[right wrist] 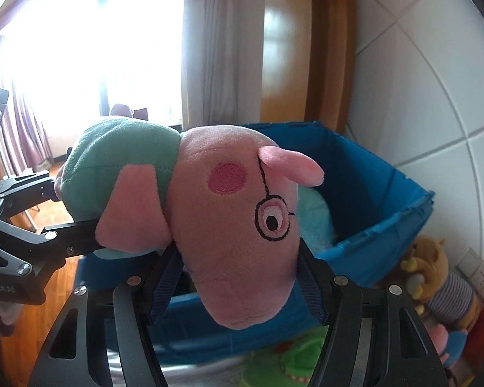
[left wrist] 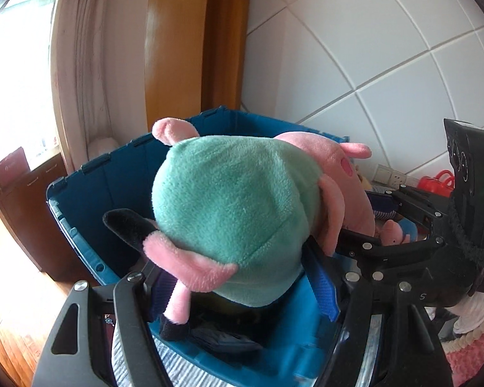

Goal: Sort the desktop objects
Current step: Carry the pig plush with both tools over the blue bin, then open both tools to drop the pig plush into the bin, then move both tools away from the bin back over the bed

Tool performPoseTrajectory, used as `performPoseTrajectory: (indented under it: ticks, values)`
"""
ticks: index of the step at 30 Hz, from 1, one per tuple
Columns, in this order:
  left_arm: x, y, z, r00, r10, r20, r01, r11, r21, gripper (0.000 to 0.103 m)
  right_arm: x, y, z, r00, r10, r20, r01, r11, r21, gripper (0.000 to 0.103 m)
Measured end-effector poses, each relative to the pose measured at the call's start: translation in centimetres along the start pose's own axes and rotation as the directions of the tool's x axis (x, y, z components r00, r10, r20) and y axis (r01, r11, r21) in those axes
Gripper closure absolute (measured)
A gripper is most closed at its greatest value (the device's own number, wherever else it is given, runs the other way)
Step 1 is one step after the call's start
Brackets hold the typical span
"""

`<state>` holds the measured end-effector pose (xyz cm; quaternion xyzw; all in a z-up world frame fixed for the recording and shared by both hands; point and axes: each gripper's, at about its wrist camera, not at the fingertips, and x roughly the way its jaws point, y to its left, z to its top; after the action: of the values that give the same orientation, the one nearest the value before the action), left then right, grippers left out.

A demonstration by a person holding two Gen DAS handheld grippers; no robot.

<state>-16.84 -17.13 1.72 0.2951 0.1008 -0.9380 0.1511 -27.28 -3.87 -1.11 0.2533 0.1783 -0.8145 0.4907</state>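
Observation:
A pink pig plush with a green body (left wrist: 232,200) is held in the air over an open blue bin (left wrist: 90,187). My left gripper (left wrist: 232,277) is shut on the plush's green body near its legs. My right gripper (right wrist: 238,277) is shut on the plush's pink head (right wrist: 238,225), which has glasses and a red cheek. The right gripper also shows at the right in the left wrist view (left wrist: 413,235). The left gripper also shows at the left in the right wrist view (right wrist: 25,222). The bin (right wrist: 364,251) lies just behind and below the plush.
A brown bear plush in a striped shirt (right wrist: 438,277) leans by the white tiled wall (right wrist: 435,80) right of the bin. A green plush (right wrist: 287,358) lies below my right gripper. A wooden door frame (left wrist: 174,42) and curtain (left wrist: 90,48) stand behind the bin.

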Motion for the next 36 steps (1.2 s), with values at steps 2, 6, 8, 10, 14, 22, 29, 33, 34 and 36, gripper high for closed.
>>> performPoseTrajectory:
  ticks: [2,6,8,10,14,22,29,33,34,36]
  values:
    - [1.5,1.4,0.2,1.0,-0.014,-0.019,0.014,1.0,-0.021,0.031,1.7,0.4,0.6,1.0,-0.007,-0.022,0.007,1.0,-0.01,0.036]
    - [3.8,2.9,0.5,0.998,-0.028,-0.05,0.027,0.999,-0.034,0.031,4.2,0.6,1.0,0.997,-0.013,-0.075,0.012,1.0,-0.011,0.036]
    - [4.8,3.1,0.3,0.998,-0.03,-0.064,0.028,0.999,-0.034,0.03,5.1,0.3,1.0,0.995,-0.017,-0.098,0.017,1.0,-0.001,0.035]
    - [5.6,3.2,0.2,0.996,-0.036,-0.078,0.033,0.999,-0.042,0.026,5.8,0.2,0.9,0.993,-0.027,-0.117,0.028,1.0,0.004,0.032]
    - [6.0,2.3,-0.4,0.997,-0.003,-0.081,0.002,1.0,-0.009,0.021,6.0,-0.2,0.6,0.99,-0.04,-0.132,0.041,0.999,0.004,0.023]
    - [1.0,-0.5,-1.5,1.0,-0.002,0.014,0.002,1.0,-0.021,0.0,0.4,-1.3,-0.8,0.994,-0.094,-0.055,0.096,0.995,0.027,0.001]
    - [-3.6,-6.7,-3.4,0.997,0.035,0.067,-0.035,0.999,-0.002,0.0,-8.1,-2.0,-6.4,0.982,-0.183,-0.054,0.186,0.981,0.06,0.001]
    - [-6.5,-10.8,-5.7,0.996,0.03,0.085,-0.034,0.999,0.041,0.0,-14.5,-3.1,-11.0,0.968,-0.243,-0.06,0.249,0.959,0.138,0.0]
    - [-7.2,-11.7,-6.5,0.997,0.009,0.072,-0.012,0.999,0.037,0.0,-16.0,-3.3,-12.0,0.966,-0.251,-0.063,0.258,0.954,0.156,0.0]
    - [-8.4,-13.3,-7.8,0.999,-0.025,0.041,0.024,0.999,0.033,0.0,-18.7,-3.5,-14.1,0.961,-0.27,-0.064,0.277,0.94,0.197,0.0]
